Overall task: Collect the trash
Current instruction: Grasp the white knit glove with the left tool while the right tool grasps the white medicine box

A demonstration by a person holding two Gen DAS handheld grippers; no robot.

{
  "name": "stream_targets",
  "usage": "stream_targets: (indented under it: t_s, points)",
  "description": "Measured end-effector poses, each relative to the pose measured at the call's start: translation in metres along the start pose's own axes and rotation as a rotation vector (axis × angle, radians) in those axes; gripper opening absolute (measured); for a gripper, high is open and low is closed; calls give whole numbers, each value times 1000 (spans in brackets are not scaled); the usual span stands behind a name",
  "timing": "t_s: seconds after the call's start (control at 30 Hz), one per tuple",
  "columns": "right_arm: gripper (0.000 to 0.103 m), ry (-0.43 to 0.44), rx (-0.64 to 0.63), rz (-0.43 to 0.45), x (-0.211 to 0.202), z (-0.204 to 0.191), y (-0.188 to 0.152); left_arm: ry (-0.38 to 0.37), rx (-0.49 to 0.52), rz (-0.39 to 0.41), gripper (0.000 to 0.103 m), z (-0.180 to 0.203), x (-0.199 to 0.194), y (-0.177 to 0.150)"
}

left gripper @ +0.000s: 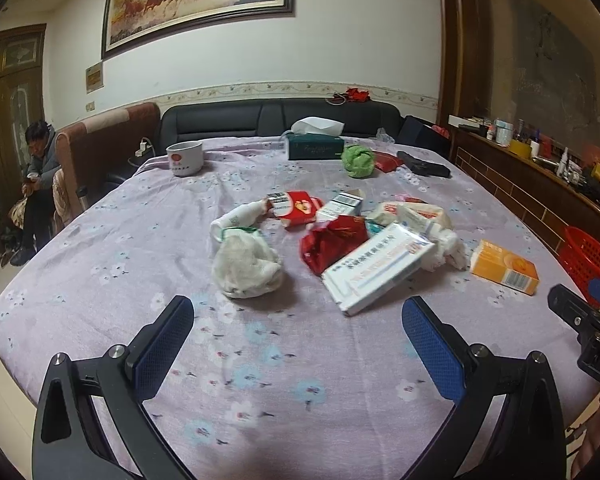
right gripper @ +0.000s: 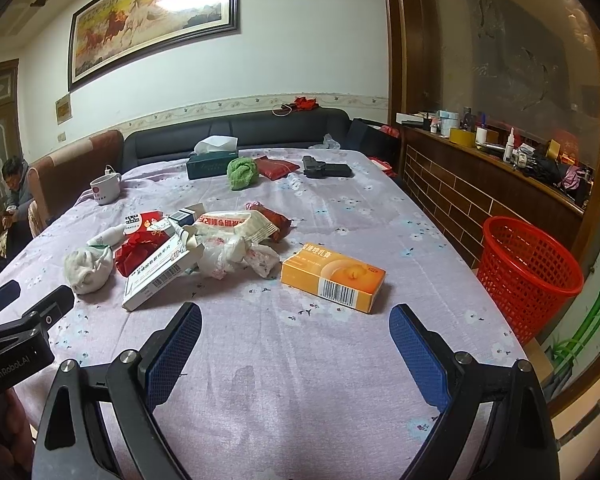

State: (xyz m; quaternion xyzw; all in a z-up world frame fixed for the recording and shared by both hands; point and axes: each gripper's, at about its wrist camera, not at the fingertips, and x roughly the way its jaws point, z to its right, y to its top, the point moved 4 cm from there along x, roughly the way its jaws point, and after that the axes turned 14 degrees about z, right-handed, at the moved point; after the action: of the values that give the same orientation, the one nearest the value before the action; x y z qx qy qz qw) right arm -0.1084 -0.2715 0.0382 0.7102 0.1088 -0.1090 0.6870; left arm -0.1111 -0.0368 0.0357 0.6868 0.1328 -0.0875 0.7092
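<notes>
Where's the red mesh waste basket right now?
The red plastic mesh basket stands on the floor off the table's right edge, in the right wrist view, beside the brown tiled counter and right of the orange cardboard box.

Trash heaped mid-table, with a red mesh wastebasket (right gripper: 528, 276) standing on the floor off the table's right edge.

An orange carton (right gripper: 332, 278) lies flat, apart from the heap on its right. A white medicine box (left gripper: 376, 268) leans tilted on a crumpled red wrapper (left gripper: 332, 242). A balled white cloth (left gripper: 246, 266) sits leftmost, with crumpled plastic bags (right gripper: 236, 248), cigarette packs (left gripper: 296, 208) and a small white bottle (left gripper: 240, 216) nearby.
</notes>
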Motion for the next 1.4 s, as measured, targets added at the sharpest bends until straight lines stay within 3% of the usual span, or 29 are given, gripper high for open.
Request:
stream_targets:
  t_s: [0.23,0.4,0.53,0.67,0.7,0.73,0.8,0.9,1.0,1.23,1.33,1.4]
  points:
    - [82,71,23,-40,10,-2,-2,16,-116,-76,103,-50,25,5]
    - [66,166,57,-76,23,-6,4,-1,-180,-157,94,-72,54,2]
    - [63,221,84,-103,32,-13,6,-27,-225,-221,94,-77,86,3]
    - [63,241,89,-117,38,-18,6,-35,-203,-255,93,-68,112,5]
    - [63,251,97,-123,40,-19,7,-37,-191,-265,87,-65,117,4]
    - [62,264,104,-130,42,-20,8,-42,-180,-285,72,-62,124,2]
    - [59,294,111,-135,46,-23,10,-52,-179,-331,53,-59,132,-5]
    - [55,327,100,-134,54,-30,17,-64,-190,-336,50,-59,136,-8]
    - [52,365,74,-144,66,-41,25,-79,-191,-330,37,-60,135,-8]
    - [45,407,-4,-161,103,-78,34,-89,-168,-311,34,-56,129,-9]
    - [36,404,-24,-188,127,-90,32,-89,-153,-298,32,-54,126,-9]
    - [20,418,-39,-219,140,-96,26,-93,-145,-284,30,-53,123,-8]
